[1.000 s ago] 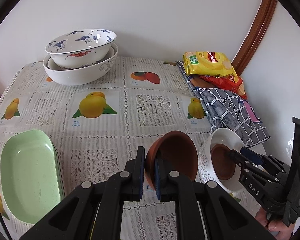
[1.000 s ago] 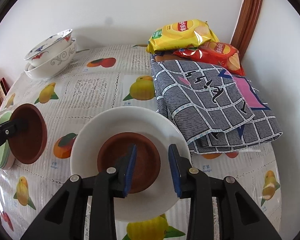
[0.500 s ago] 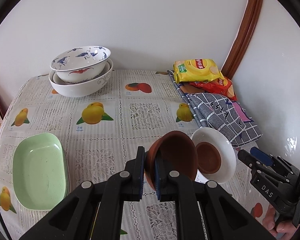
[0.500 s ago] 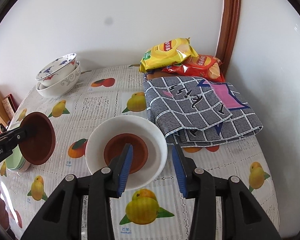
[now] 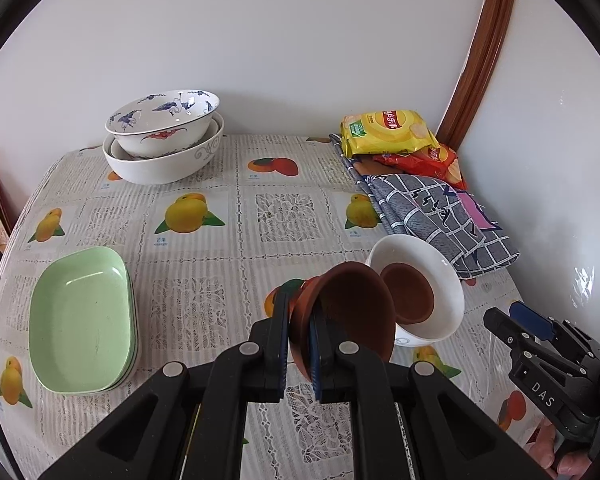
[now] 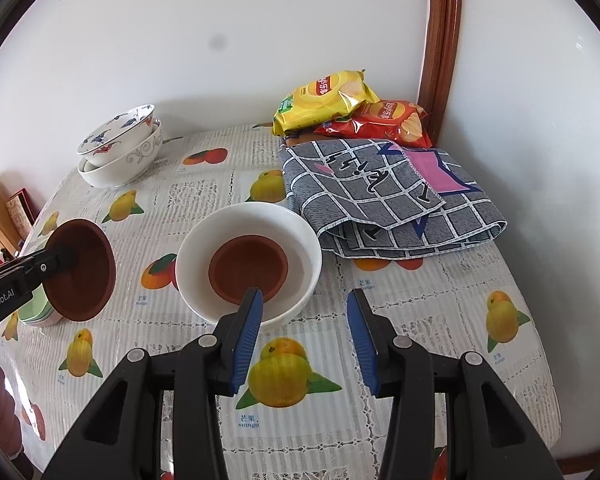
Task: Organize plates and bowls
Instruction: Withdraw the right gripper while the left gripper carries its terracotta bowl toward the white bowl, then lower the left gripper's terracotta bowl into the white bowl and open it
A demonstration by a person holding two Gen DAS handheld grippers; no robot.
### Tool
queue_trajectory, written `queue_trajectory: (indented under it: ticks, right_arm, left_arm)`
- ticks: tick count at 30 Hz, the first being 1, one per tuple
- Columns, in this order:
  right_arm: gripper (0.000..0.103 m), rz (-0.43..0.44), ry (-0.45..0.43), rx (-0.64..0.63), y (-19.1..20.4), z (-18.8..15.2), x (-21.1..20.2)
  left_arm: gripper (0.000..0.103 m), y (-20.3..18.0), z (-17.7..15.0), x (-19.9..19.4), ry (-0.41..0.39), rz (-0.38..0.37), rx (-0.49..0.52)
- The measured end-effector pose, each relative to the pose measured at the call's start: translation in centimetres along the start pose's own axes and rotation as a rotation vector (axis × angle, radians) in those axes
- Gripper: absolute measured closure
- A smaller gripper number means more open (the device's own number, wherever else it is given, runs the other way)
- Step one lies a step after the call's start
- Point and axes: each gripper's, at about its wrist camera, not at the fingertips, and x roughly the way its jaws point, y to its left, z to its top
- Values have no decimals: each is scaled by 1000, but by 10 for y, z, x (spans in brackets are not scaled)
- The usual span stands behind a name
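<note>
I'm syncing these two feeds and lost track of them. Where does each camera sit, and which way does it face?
Left wrist: on the left gripper, facing across the table to the wall; its fingers clamp a brown bowl; the right gripper shows at right.
Right wrist: on the right gripper, open, facing the white bowl.
Shared: both bowls, stacked patterned bowls, chip bags.

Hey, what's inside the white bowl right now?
One brown dish sits in the bottom of the white bowl. Nothing else shows on it. Whatever lies beneath that dish is covered. A second brown dish is outside the bowl, held tilted in the left gripper.
</note>
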Motion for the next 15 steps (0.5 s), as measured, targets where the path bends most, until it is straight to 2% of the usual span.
queue_trajectory:
  ticks: [15]
  right_arm:
    - [55,-40,-37,57,-31,-2,-27]
  left_arm:
    - [94,-30,6,-15,-29,-11,69]
